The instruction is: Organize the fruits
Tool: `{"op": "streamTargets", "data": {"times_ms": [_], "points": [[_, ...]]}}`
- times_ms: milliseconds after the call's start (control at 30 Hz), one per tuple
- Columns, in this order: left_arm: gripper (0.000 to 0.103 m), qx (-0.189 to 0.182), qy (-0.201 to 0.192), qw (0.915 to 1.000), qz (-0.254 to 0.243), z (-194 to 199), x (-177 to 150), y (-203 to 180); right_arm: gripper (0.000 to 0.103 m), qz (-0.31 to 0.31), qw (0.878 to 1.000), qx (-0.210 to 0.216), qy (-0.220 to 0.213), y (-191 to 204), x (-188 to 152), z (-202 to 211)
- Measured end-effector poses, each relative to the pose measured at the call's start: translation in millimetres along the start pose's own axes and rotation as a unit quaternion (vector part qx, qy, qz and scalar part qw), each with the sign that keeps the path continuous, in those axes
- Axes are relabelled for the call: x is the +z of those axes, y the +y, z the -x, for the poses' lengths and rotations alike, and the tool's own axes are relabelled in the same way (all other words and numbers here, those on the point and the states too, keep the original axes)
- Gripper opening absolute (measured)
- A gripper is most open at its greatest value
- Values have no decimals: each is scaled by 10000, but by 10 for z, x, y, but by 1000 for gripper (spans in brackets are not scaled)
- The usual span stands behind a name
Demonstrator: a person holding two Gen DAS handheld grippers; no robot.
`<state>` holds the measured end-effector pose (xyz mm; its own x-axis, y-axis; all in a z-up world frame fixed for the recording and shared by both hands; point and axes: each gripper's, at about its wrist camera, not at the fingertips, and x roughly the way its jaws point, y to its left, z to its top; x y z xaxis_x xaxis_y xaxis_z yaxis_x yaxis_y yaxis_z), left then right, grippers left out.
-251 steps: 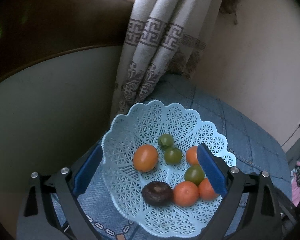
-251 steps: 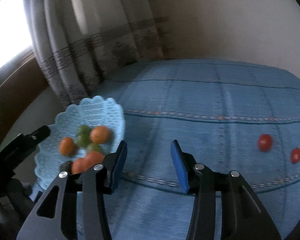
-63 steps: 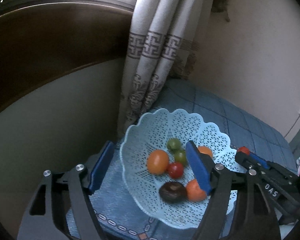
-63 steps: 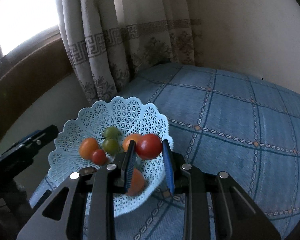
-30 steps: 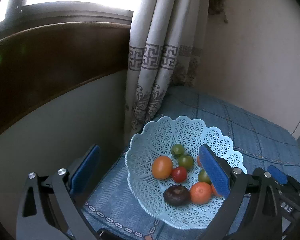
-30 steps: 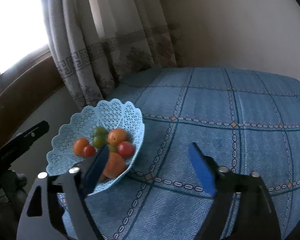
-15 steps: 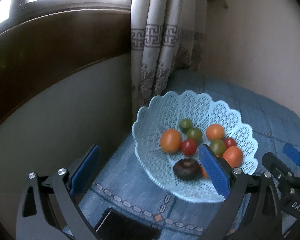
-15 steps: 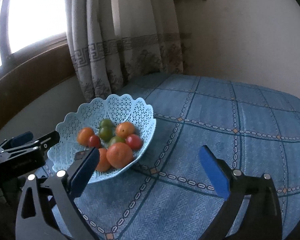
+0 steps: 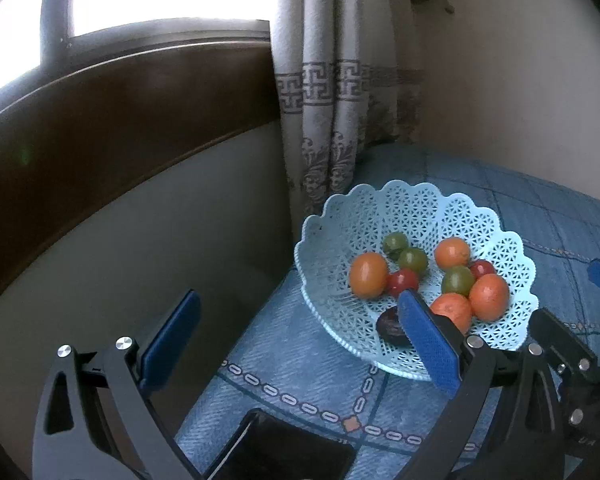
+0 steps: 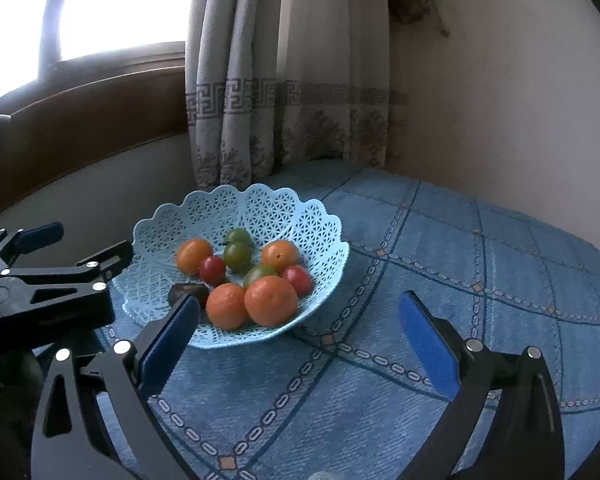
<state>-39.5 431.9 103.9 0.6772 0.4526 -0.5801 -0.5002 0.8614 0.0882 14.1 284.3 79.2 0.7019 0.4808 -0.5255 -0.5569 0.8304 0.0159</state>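
Observation:
A pale blue lattice basket [image 10: 284, 208] [image 9: 412, 204] stands on the blue patterned cloth [image 10: 480, 280] and holds several fruits: oranges [image 10: 271, 301], green ones [image 10: 237, 256], two red tomatoes [image 10: 298, 279] [image 9: 403, 281] and a dark fruit [image 10: 188, 292]. My right gripper [image 10: 298, 338] hovers open in front of the basket, with nothing between its fingers. My left gripper [image 9: 296, 338] is open too, low and to the left of the basket, its right finger [image 9: 428, 340] overlapping the near rim.
A patterned curtain [image 10: 276, 80] hangs behind the basket beside a window [image 10: 112, 4] and a dark wooden ledge [image 9: 120, 112]. A beige wall [image 10: 500, 100] borders the cloth at the back. A dark flat object [image 9: 284, 452] lies at the near edge below the left gripper.
Both grippers have drawn back from the basket, which now looks farther away. Two seconds ago the right gripper held a red tomato; that tomato now lies in the basket and the gripper stands open.

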Motion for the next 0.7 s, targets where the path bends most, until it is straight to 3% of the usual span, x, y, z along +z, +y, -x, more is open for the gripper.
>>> {"op": "streamTargets", "data": {"times_ms": [300,700], "points": [[100,-29,-51,9998,-207,-15,-30,-53,98,-109,9997,-157,-157,-18,-53,61],[100,7,-88,9995,-311,-30,-37,-90,98,-5,9999,-139,-29,22,-77,15]]}}
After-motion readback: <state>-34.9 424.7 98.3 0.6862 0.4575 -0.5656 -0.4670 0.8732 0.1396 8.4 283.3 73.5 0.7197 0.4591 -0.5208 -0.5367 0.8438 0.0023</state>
